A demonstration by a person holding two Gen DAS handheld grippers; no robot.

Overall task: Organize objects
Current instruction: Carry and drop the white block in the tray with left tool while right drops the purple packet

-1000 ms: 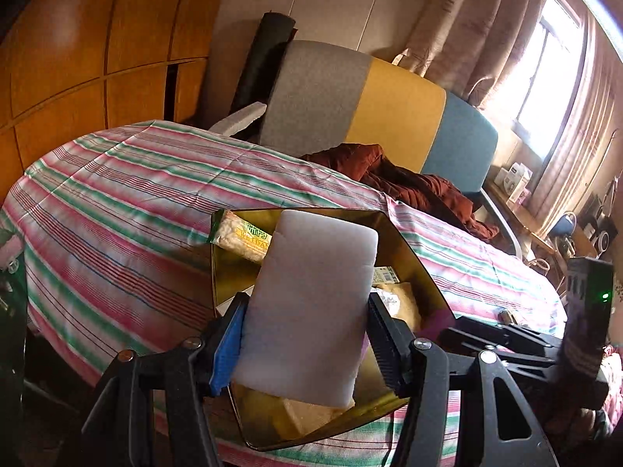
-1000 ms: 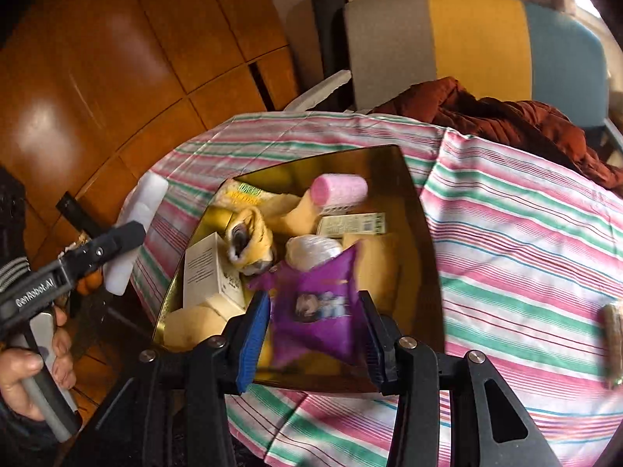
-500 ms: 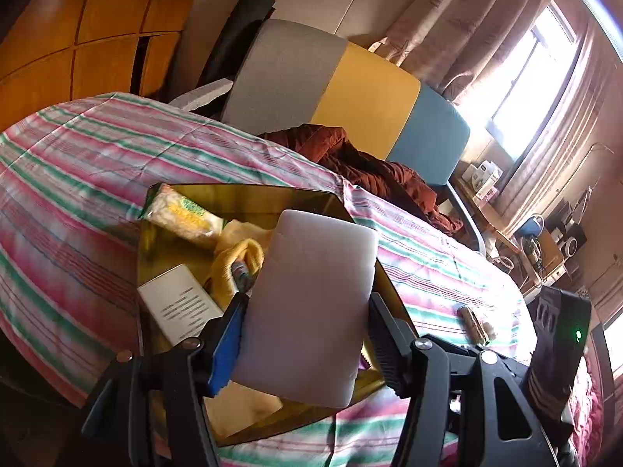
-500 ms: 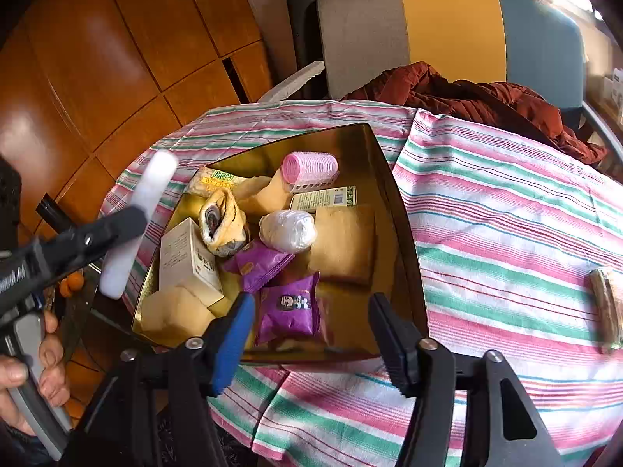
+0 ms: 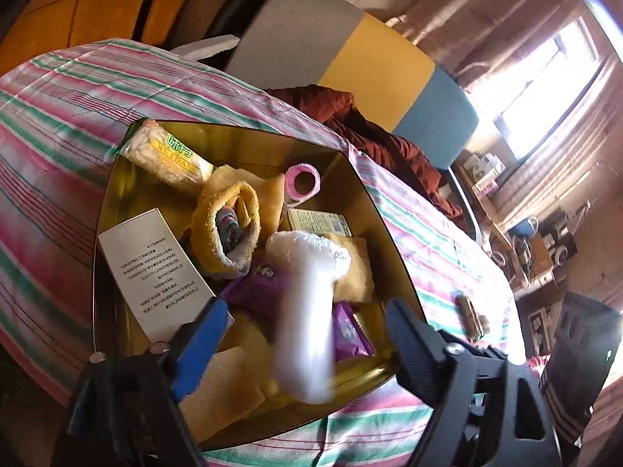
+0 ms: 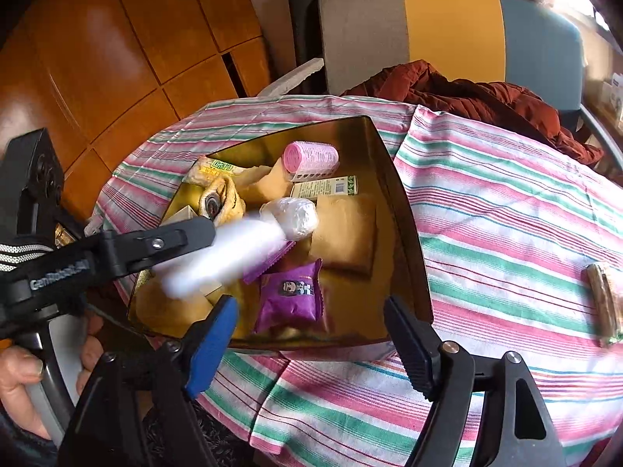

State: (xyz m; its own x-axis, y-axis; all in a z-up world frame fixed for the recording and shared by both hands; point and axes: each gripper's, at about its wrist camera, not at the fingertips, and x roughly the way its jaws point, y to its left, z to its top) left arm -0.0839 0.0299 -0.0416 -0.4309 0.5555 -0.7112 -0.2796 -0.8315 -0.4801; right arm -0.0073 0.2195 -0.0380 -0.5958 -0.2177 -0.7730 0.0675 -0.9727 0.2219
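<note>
Left wrist view: left gripper (image 5: 303, 330) spread wide, grasping nothing; white foam block (image 5: 305, 323) blurred between the fingers, touching neither, over the gold tin (image 5: 249, 138).
Right wrist view: right gripper (image 6: 309, 334) also spread and empty, hovering at the near rim of the tin; the foam block (image 6: 222, 251) shows as a white smear off the left gripper's tip, above the tin's left half.
Tin contents: purple sachet (image 6: 290, 297) at near centre, pink roller (image 6: 310, 160) at far side, white card box (image 5: 155, 268) along left wall, yellow knitted pouch (image 5: 229, 225) mid-left, clear-wrapped white bundle (image 6: 290, 216) in the middle, tan pad (image 6: 344, 231) to the right.
Outside tin: brown bar (image 6: 603, 301) on the striped tabletop (image 6: 506, 210), well to the right of the tin.
Risk 1: block looks loose and light; landing on the heaped items could tip or bounce it over the near rim.
Risk 2: tin is crowded; block may end up perched on top, not seated.
Risk 3: right gripper near the rim; a push could shove the tin.
Unclear: block's true shape and tilt (motion blur); whether it touches anything underneath; what lies beneath it; near-left corner hidden behind the fingers.
</note>
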